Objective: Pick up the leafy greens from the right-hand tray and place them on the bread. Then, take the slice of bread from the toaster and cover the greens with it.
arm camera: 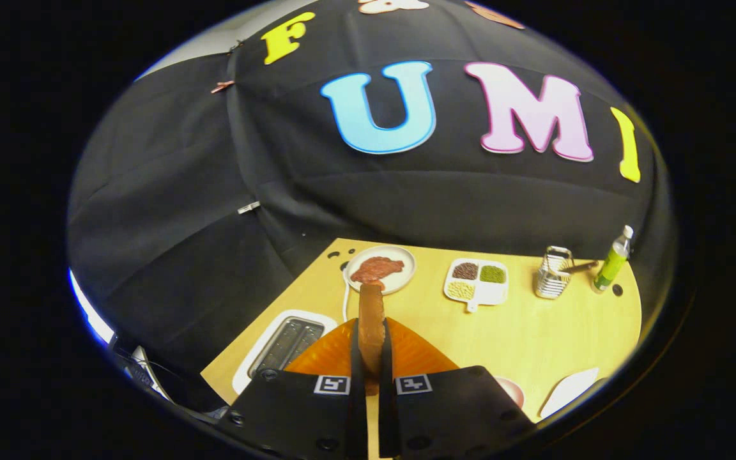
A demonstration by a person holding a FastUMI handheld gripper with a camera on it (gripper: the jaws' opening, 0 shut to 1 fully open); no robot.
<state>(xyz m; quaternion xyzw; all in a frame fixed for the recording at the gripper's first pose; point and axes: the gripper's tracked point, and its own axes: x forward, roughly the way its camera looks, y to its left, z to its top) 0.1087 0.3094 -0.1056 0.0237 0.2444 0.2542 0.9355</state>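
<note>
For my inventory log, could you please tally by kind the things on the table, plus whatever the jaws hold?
Toaster: 1
Toast slice, both jaws shut on it: 1
Plate with red meat: 1
Divided dish of grains: 1
Metal rack: 1
Green bottle: 1
Total: 6

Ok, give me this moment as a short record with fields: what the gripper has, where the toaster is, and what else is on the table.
gripper: gripper shut on bread slice, held on edge between both fingers
bread slice: bread slice sticks up ahead of the fingertips
toaster: white toaster just left of the fingers, slots look empty
plate: round plate beyond the slice, reddish food on it
divided tray: divided tray right of the plate, with dark, green and pale fillings
table: wooden table
far right: metal rack, green bottle
</note>
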